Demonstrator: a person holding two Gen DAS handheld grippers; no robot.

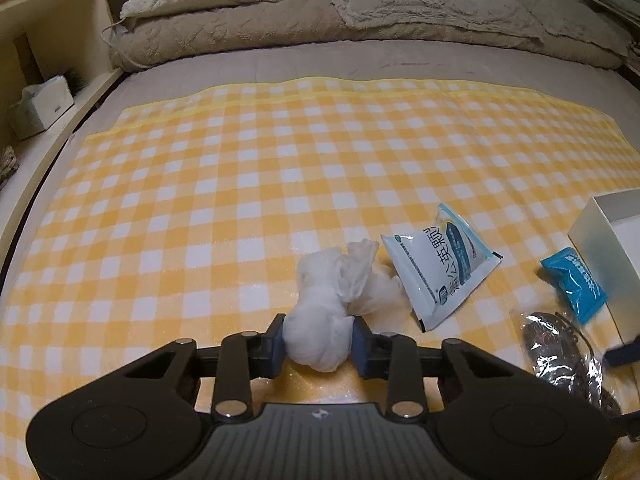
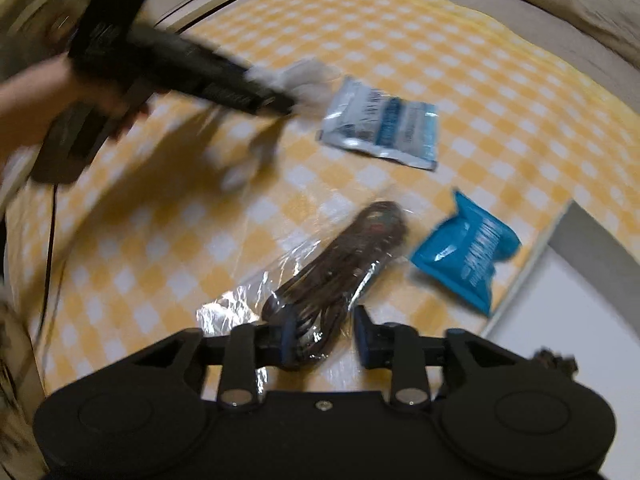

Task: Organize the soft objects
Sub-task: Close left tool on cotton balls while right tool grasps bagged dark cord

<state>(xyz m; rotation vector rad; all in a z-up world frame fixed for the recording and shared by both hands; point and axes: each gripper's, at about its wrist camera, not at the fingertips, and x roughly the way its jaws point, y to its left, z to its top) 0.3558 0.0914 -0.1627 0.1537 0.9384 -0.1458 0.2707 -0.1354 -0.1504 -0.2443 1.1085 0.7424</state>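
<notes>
My left gripper (image 1: 319,342) is shut on a crumpled white tissue wad (image 1: 320,320) on the yellow checked cloth (image 1: 200,200). A white and blue sachet (image 1: 440,268) lies just right of the wad. A small blue packet (image 1: 574,282) lies further right. A clear bag holding a dark cord (image 1: 564,354) lies at the lower right. My right gripper (image 2: 325,336) is open, its fingers either side of the near end of that bag (image 2: 336,268). The right wrist view, which is blurred, also shows the sachet (image 2: 380,124), the blue packet (image 2: 468,256) and the left gripper (image 2: 280,96) with the tissue.
A white box (image 1: 608,236) stands at the right edge of the cloth; it also shows in the right wrist view (image 2: 560,300). Beige pillows and a quilt (image 1: 320,8) lie at the head of the bed. A wooden shelf (image 1: 48,60) stands at the left.
</notes>
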